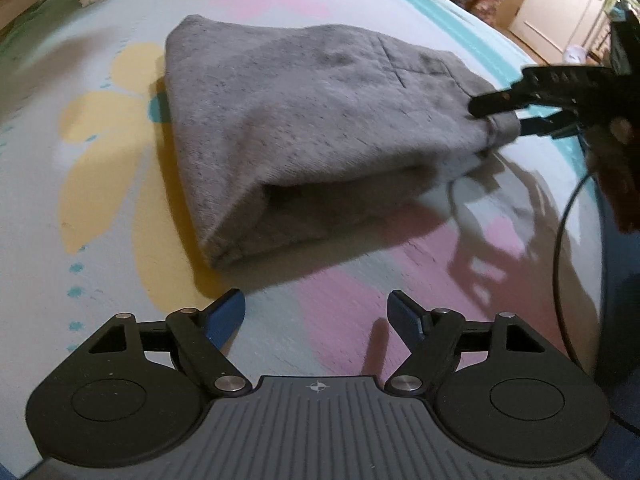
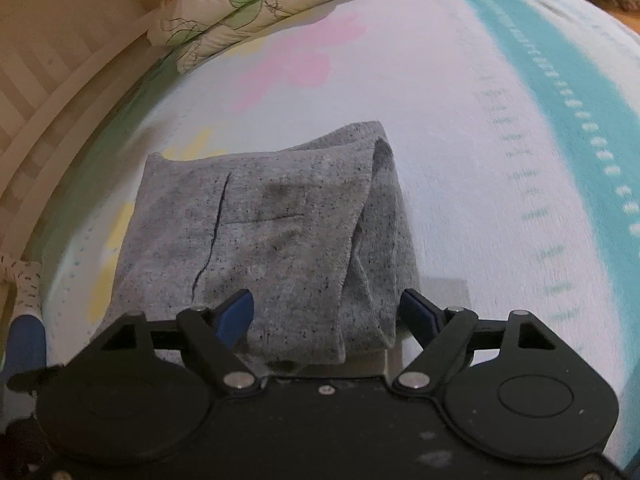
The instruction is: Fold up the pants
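Note:
The grey speckled pants [image 1: 304, 136] lie folded into a thick bundle on the bed. My left gripper [image 1: 316, 316] is open and empty, hovering over the sheet just short of the bundle's near folded end. My right gripper [image 2: 328, 312] is open, its fingers wide on either side of the bundle's near end [image 2: 280, 248]. In the left wrist view the right gripper [image 1: 504, 114] reaches in from the right, its black fingers straddling the bundle's right corner. A pocket seam shows on the top layer.
The bed sheet [image 1: 100, 152] is pale with yellow, pink and teal flower prints and a teal stripe [image 2: 560, 92]. A floral pillow [image 2: 248, 4] lies at the head, by a wooden frame [image 2: 52, 92]. A black cable [image 1: 560, 248] hangs at right.

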Action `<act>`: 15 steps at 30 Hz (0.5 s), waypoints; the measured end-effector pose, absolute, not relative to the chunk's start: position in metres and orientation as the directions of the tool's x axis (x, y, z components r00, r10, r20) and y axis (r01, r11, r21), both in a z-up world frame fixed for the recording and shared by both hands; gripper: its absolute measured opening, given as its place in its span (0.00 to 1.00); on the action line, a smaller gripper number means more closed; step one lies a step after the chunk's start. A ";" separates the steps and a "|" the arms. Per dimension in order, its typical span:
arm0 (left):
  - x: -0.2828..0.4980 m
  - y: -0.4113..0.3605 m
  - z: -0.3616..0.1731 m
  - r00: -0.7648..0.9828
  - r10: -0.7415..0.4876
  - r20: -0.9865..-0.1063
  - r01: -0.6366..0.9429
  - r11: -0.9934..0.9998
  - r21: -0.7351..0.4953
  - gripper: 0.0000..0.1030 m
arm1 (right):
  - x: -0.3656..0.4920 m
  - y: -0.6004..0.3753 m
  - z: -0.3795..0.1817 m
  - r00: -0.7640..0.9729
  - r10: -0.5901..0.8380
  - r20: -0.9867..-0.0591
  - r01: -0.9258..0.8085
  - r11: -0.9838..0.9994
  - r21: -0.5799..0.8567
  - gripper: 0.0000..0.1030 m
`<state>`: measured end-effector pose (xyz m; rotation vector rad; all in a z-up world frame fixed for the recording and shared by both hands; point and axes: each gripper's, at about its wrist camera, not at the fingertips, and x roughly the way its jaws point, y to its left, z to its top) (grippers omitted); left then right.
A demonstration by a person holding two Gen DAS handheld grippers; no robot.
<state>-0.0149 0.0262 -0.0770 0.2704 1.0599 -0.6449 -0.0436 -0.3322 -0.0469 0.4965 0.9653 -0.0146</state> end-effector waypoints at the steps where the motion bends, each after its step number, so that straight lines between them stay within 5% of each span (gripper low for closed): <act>1: -0.016 0.025 -0.077 0.331 -0.355 -0.874 0.613 0.786 -0.087 0.74 | -0.043 -0.333 -0.049 0.576 0.213 -0.789 0.234 0.882 0.409 0.84; 5: -0.014 0.025 -0.075 0.326 -0.372 -0.869 0.596 0.795 -0.116 0.74 | -0.042 -0.334 -0.051 0.569 0.234 -0.789 0.244 0.867 0.433 0.79; 8: -0.012 0.025 -0.075 0.322 -0.376 -0.869 0.586 0.800 -0.129 0.74 | -0.042 -0.332 -0.047 0.575 0.233 -0.785 0.227 0.876 0.426 0.41; 9: -0.012 0.025 -0.075 0.322 -0.377 -0.868 0.584 0.801 -0.131 0.74 | -0.041 -0.331 -0.046 0.578 0.233 -0.782 0.220 0.878 0.424 0.36; 15: -0.012 0.029 -0.071 0.328 -0.396 -0.858 0.567 0.809 -0.156 0.74 | -0.037 -0.349 -0.062 0.586 0.290 -0.757 0.302 0.788 0.536 0.49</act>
